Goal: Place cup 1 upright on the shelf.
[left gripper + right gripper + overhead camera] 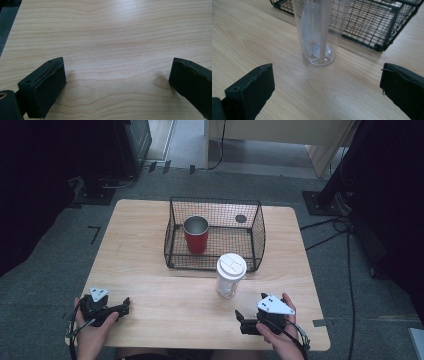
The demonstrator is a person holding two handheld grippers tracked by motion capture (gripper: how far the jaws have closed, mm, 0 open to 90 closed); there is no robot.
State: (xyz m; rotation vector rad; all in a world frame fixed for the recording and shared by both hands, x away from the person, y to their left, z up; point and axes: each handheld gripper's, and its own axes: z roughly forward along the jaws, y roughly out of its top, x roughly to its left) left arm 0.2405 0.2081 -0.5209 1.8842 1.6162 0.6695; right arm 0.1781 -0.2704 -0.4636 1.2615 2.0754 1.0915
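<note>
Both grippers rest open on the counter, the clear cup standing free between them and the basket.

The clear cup (230, 275) with its white lid stands upright on the wooden counter (150, 290) at about 11 o'clock from the right gripper (243, 320), near it but untouched; in the right gripper view the cup (319, 30) sits ahead of the wide-spread jaws, holding nothing. The wire basket (258, 232) lies just beyond the cup at 12 o'clock, with a red cup (196, 235) upright inside its left half. The left gripper (125, 305), at 9 o'clock from the right one and well apart, also has its jaws spread wide over bare wood (112, 50).
</note>
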